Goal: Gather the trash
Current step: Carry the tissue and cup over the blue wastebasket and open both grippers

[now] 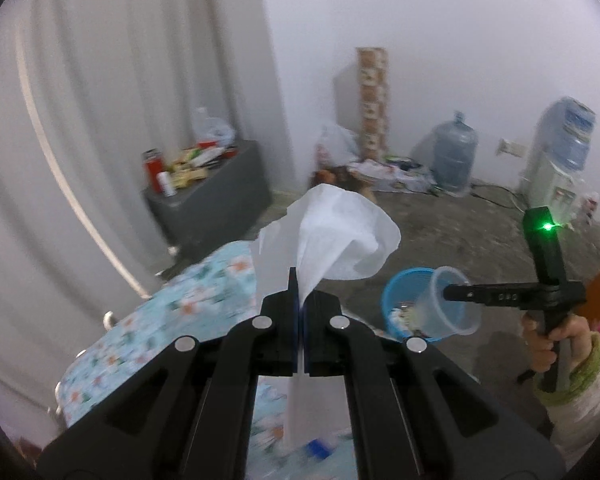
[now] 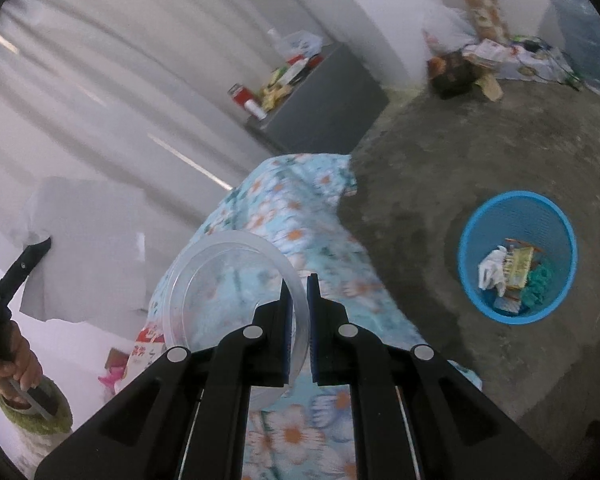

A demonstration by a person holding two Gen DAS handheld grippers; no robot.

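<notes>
Jaws of your left gripper (image 1: 299, 280) pinched the white tissue (image 1: 332, 232), your right gripper's (image 2: 299, 288) clamped the clear plastic cup's (image 2: 228, 280) rim above the floral tabletop (image 2: 300, 208); either could miss the blue bin (image 2: 518, 256).

White tissue (image 1: 332, 236) pinched upright, billowing; clear plastic cup (image 2: 236, 300) tilted sideways — blue bin (image 2: 518, 258) holds scraps.

A blue bin (image 2: 518, 258) stands on the concrete floor (image 2: 440, 152).
</notes>
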